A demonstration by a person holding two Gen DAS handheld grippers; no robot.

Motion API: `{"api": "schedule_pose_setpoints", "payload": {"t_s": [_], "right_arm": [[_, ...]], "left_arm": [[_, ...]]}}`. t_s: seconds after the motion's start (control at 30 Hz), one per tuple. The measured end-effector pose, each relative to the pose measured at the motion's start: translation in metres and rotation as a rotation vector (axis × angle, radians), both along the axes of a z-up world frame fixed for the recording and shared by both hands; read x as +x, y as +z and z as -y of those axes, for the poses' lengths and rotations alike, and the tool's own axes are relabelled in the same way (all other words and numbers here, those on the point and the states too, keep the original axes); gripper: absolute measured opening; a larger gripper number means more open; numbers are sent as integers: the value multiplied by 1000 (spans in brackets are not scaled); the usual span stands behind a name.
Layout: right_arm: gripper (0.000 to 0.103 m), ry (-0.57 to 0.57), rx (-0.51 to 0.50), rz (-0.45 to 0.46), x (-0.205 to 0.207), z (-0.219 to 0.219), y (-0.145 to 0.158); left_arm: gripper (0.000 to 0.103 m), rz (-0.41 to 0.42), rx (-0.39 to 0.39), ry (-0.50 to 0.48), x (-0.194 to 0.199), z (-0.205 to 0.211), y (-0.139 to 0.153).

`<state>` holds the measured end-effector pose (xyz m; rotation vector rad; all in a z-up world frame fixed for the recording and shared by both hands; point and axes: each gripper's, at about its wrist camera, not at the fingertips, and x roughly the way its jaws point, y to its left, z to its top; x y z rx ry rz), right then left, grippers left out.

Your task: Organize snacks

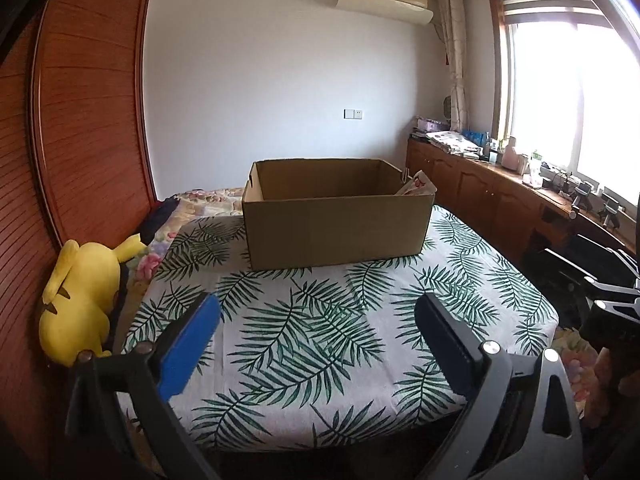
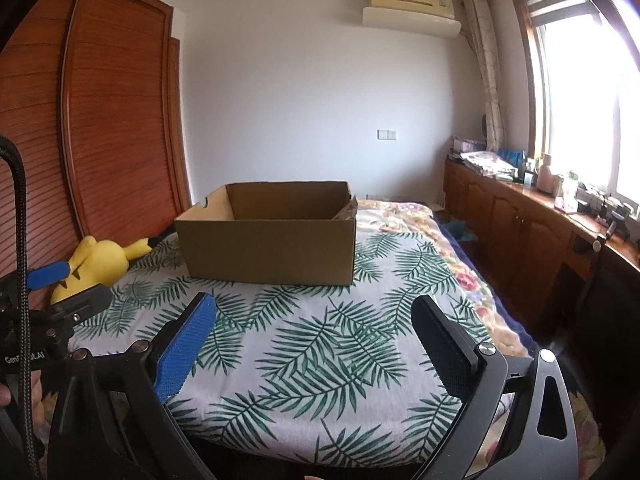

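An open cardboard box (image 1: 336,228) stands on the leaf-print cloth (image 1: 320,344) at the far side; it also shows in the right wrist view (image 2: 268,248). A snack packet (image 1: 418,187) pokes above the box's right rim, seen too in the right wrist view (image 2: 349,210). My left gripper (image 1: 318,306) is open and empty, held over the near part of the cloth, well short of the box. My right gripper (image 2: 314,306) is open and empty, also short of the box. The left gripper shows at the left edge of the right wrist view (image 2: 64,284).
A yellow plush toy (image 1: 80,300) lies at the cloth's left edge beside a wooden wardrobe (image 1: 88,120). A wooden counter (image 1: 500,184) with small items runs under the window on the right. A floral bedspread (image 2: 400,216) lies behind the box.
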<state>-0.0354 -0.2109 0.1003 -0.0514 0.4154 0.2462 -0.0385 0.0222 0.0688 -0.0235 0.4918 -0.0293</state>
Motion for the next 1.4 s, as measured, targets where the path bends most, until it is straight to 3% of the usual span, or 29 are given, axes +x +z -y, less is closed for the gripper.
{"api": "schedule_pose_setpoints", "payload": {"t_s": [1.4], "right_arm": [[99, 0, 15, -9, 5, 2, -7]], "left_arm": [[99, 2, 5, 21, -4, -8, -3]]}}
